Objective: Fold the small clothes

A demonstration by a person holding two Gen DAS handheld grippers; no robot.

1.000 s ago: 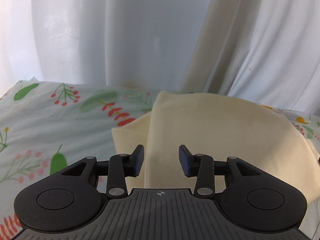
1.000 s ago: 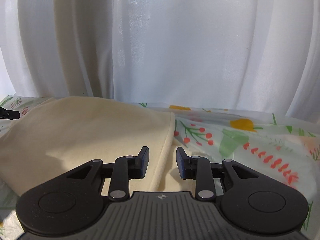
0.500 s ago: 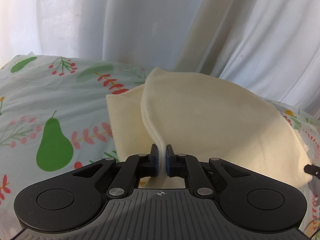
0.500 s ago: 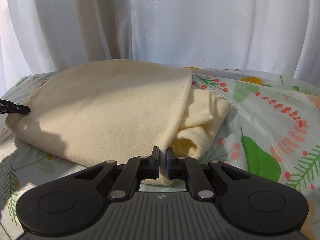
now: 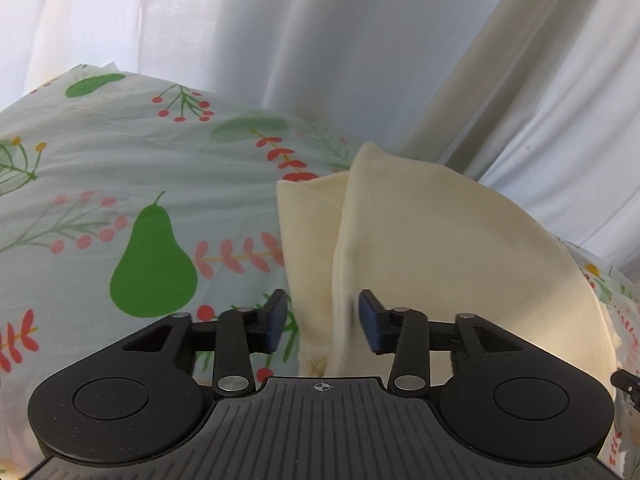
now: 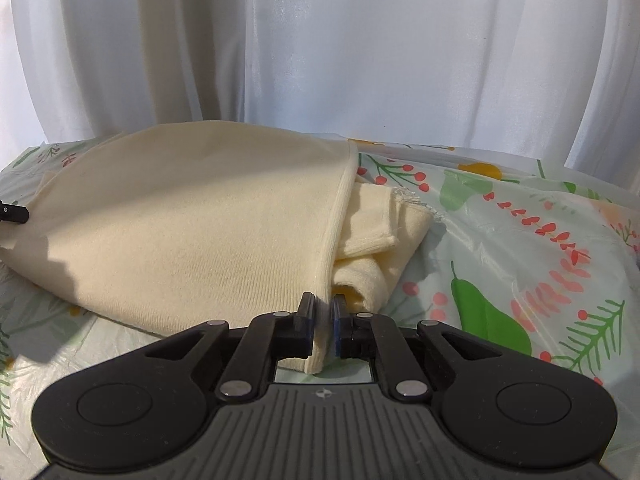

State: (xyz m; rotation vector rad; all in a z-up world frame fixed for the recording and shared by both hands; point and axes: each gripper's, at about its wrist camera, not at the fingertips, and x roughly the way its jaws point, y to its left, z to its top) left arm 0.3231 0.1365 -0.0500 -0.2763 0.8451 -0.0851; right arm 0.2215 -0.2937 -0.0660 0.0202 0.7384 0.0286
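A cream knit garment (image 5: pixel 440 248) lies folded over on the fruit-print tablecloth (image 5: pixel 120 184). In the left wrist view its left edge runs between the fingers of my left gripper (image 5: pixel 322 322), which is open and astride it without pinching. In the right wrist view the garment (image 6: pixel 200 232) forms a broad mound with rolled folds at its right side. My right gripper (image 6: pixel 322 330) is shut on the garment's near ribbed edge, which hangs down between the pads.
White curtains (image 6: pixel 360 60) hang close behind the table in both views. The tablecloth (image 6: pixel 520 248) extends to the right of the garment. A dark tip of the other gripper (image 6: pixel 12 212) shows at the left edge of the right wrist view.
My left gripper, shut on the garment's edge half a second ago, has opened and let the cloth go. My right gripper stays shut on the edge and has lowered slightly.
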